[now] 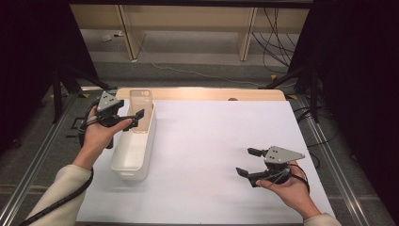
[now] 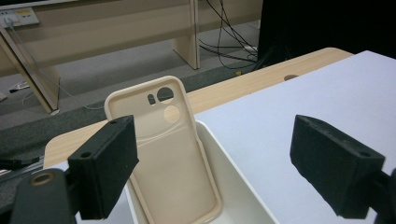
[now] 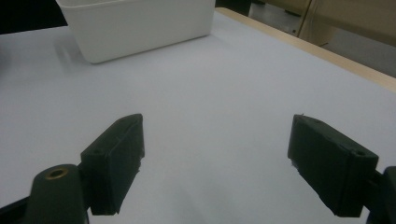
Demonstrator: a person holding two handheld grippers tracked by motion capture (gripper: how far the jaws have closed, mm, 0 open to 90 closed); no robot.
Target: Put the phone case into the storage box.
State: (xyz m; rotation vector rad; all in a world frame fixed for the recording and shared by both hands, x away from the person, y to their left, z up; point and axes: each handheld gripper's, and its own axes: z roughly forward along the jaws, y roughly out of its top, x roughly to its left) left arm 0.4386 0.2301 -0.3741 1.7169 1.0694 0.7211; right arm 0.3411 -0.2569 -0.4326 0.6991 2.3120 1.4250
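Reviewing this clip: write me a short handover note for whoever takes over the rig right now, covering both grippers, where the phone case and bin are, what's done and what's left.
Left gripper: jaws open, nothing between them, held over the far end of the white rectangular plastic bin.
Right gripper: jaws open, nothing held, low over the white table cover at its near right.
Translucent beige phone case: stands on end inside the bin, leaning against the far wall, camera cutouts at the top.
Done: the case appears to be placed in the bin and is not gripped.
Left: probably just draw the left gripper clear without knocking the case; check that it stays propped.
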